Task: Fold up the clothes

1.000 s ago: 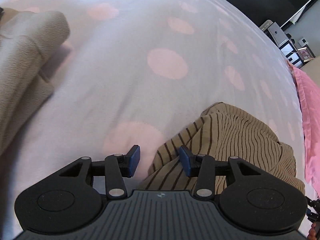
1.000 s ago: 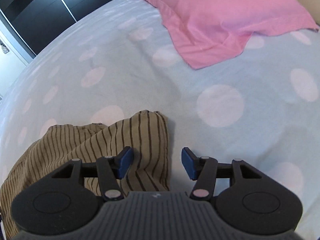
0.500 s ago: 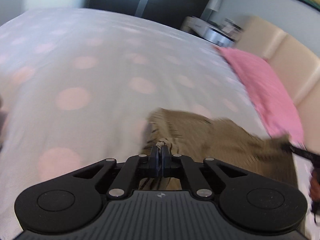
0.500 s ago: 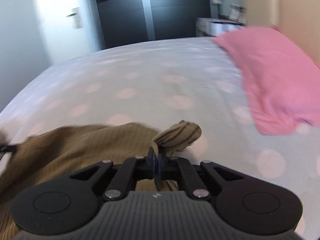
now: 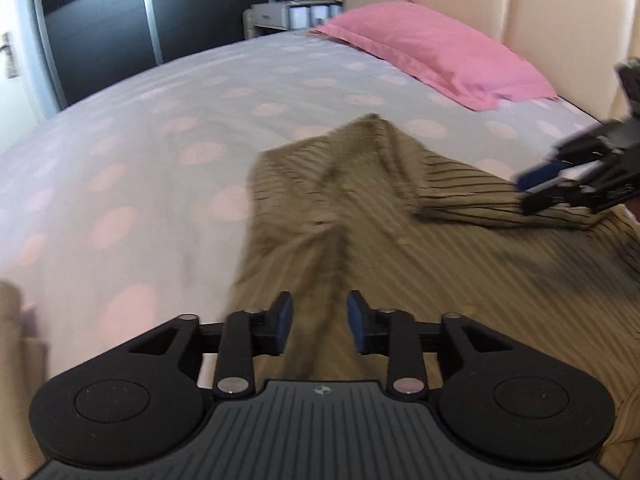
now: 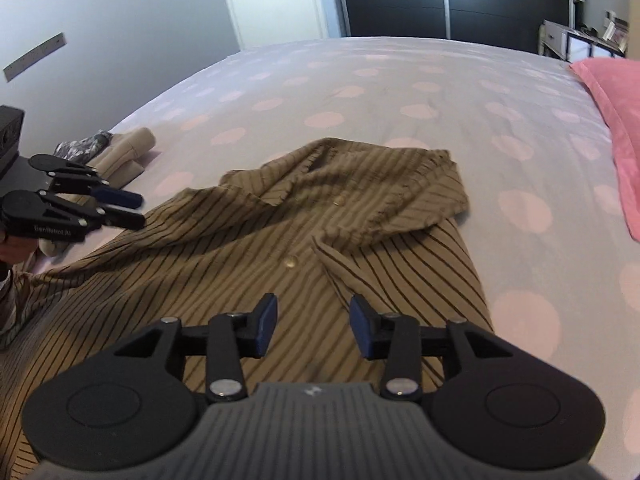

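Since the earlier frames, you carried both sleeve ends of the striped shirt (image 6: 360, 216) inward and let them go: each gripper, clamped on fabric half a second before, had just been opening. The left gripper (image 5: 319, 322) and the right gripper (image 6: 313, 324) hung over the cloth with fingers apart, and nothing was pinched between the pads in either view.

The shirt lay flat on the spotted bedsheet (image 6: 400, 92), buttons up, collar toward the far side. One sleeve was folded across the chest (its cuff end rested near the collar); the other sleeve's lie was less clear, blurred in the left wrist view. A pink pillow (image 5: 432, 56) sat well apart at the head of the bed, and folded beige clothes (image 6: 128, 152) lay beyond the shirt's left side.

By judgement, the sleeve fold was done and the lengthwise fold remained. Your next move called for both grippers to go to the hem, one per corner, close on the doubled cloth, and carry it toward the collar, keeping the edges level.
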